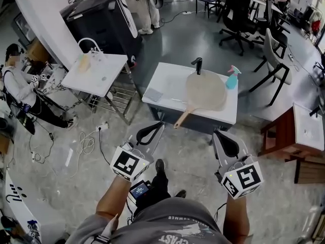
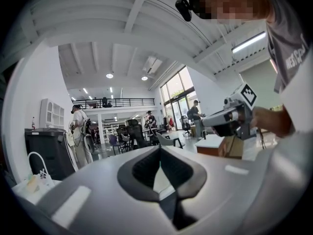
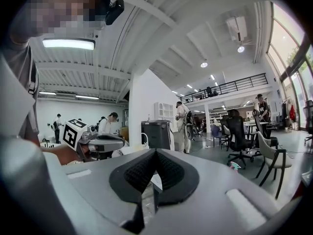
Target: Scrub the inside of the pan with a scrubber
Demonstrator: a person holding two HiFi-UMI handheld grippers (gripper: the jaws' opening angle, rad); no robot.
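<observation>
Little legible.
- Grey T-shirt, head view, upside down: small line ending "UMMER"; larger letters beneath cut by frame edge, unreadable.
- Same shirt's sleeve, left gripper view: pale print, too blurred to read.
- Cubes on left gripper and right gripper: black-and-white square code patterns, no letters.
- Small screen below left cube: lit, content too small to read.

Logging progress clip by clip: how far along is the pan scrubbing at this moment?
Done: nothing visible; the pan lies untouched on the white table, with a grey pad, possibly the scrubber, beside it. In hand: nothing; the left gripper and right gripper are short of the table, jaws together and empty. Left: pick up the scrubber, steady the pan, scrub its inside.
</observation>
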